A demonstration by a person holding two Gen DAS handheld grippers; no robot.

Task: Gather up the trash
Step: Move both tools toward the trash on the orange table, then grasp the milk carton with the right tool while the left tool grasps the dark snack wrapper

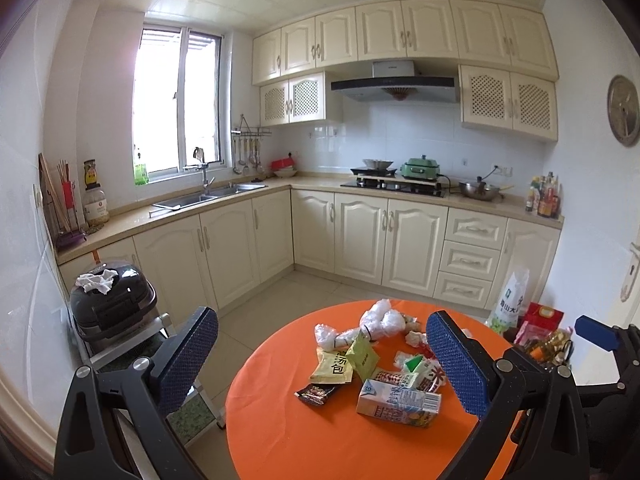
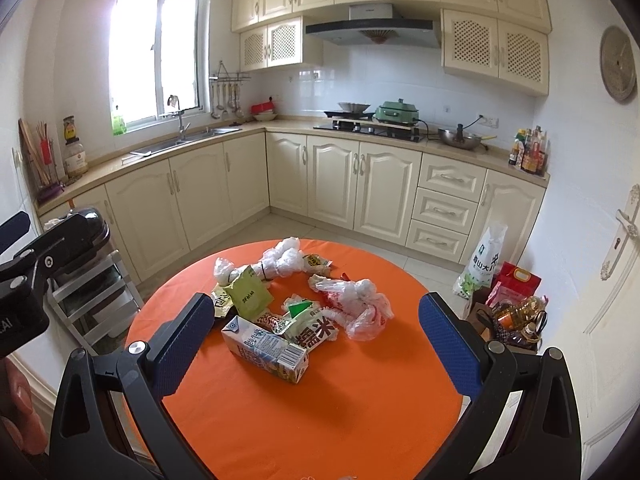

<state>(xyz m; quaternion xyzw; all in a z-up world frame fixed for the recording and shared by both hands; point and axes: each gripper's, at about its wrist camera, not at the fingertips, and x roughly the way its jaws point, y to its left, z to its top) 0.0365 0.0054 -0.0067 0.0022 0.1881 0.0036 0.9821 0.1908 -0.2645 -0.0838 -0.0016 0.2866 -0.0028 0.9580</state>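
Observation:
A round orange table [image 1: 320, 440] carries a heap of trash. In the left wrist view, a milk carton [image 1: 396, 402] lies on its side nearest, with a dark snack wrapper [image 1: 318, 394], a yellow packet [image 1: 332, 366], a green packet [image 1: 362, 354] and white plastic bags [image 1: 382, 320] behind it. My left gripper [image 1: 322, 320] is open above the table's near left edge, holding nothing. My right gripper [image 2: 316, 300] is also open and empty, with the milk carton [image 2: 266, 350] lying between its fingers below. A crumpled clear bag [image 2: 356, 300] and a green packet [image 2: 248, 296] lie beyond the carton.
A black lidded appliance [image 1: 112, 308] with crumpled tissue on top sits on a metal rack left of the table. A rice bag [image 2: 484, 260], red packages and oil bottles [image 2: 516, 320] stand on the floor to the right, by a white door [image 2: 616, 280]. Cream cabinets line the far walls.

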